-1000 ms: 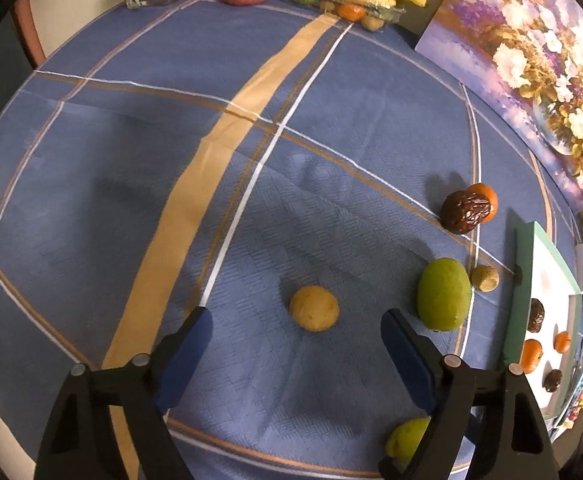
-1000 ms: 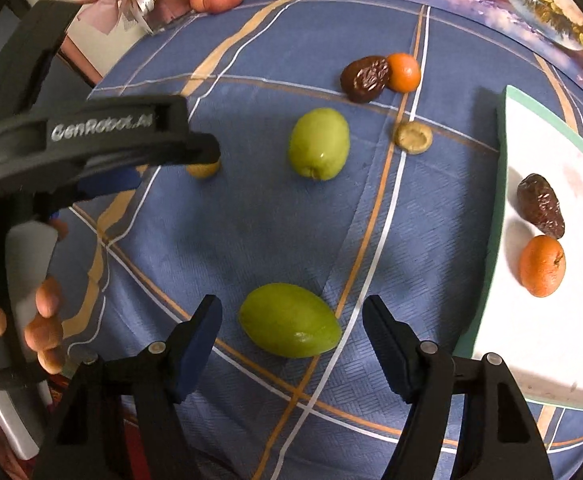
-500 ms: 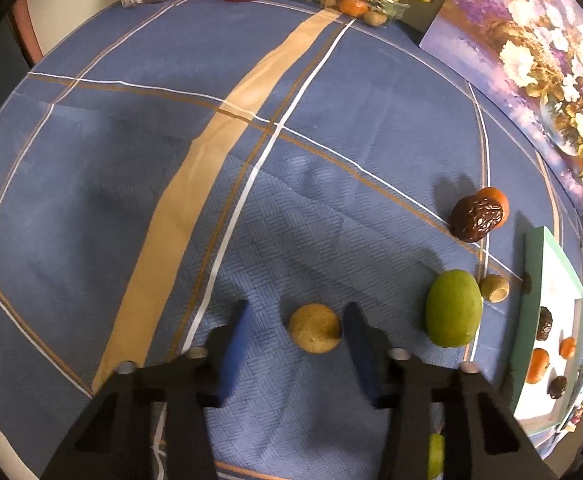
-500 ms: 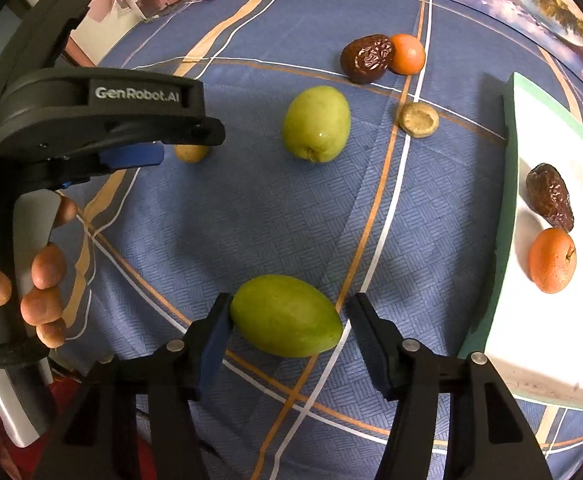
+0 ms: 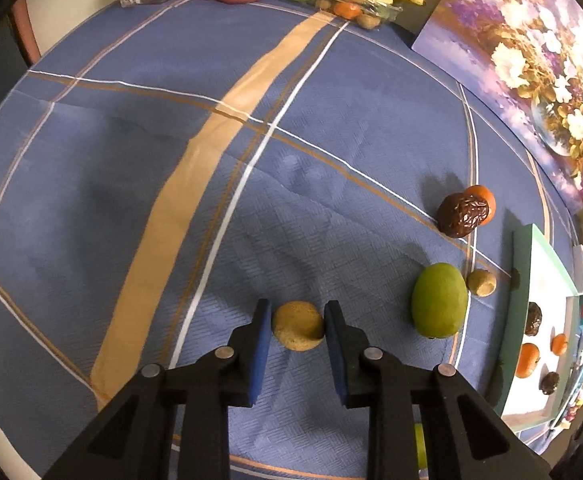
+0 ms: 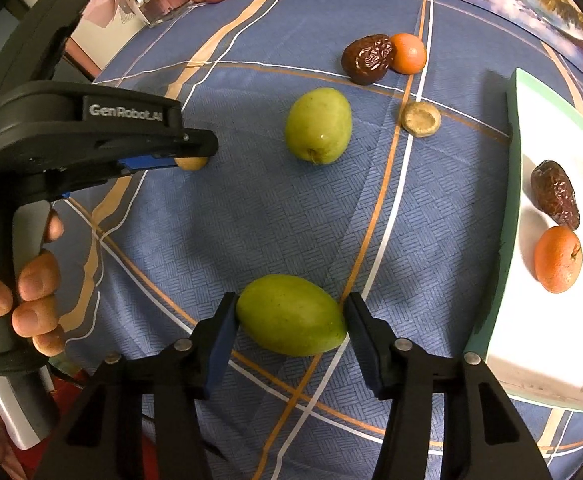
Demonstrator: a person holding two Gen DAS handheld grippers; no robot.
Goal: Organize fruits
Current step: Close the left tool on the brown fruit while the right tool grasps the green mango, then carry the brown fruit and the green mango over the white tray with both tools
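Blue checked cloth (image 5: 91,200) covers the tabletop. Leftmost, a hand (image 6: 19,292) holds the left gripper (image 5: 297,322), which points steeply down with its pads pressed on both sides of a small tan fruit (image 5: 297,330) resting on the cloth. To the right of that gripper lies a green fruit (image 5: 439,300), with a small tan cap-shaped piece (image 5: 481,282) just beside its far right. Farther ahead and right, a wrinkled date (image 5: 461,214) touches a small orange (image 5: 485,198).

Right again, the right gripper (image 6: 289,314) is closing on a second green fruit (image 6: 291,314) lying crosswise between its pads on the cloth; the left pad touches the fruit's end, and the right pad is at or just off the other end. Right of this gripper sits a white tray (image 6: 511,208) with a green rim, holding a date (image 6: 555,194) and an orange (image 6: 557,258) near each other.
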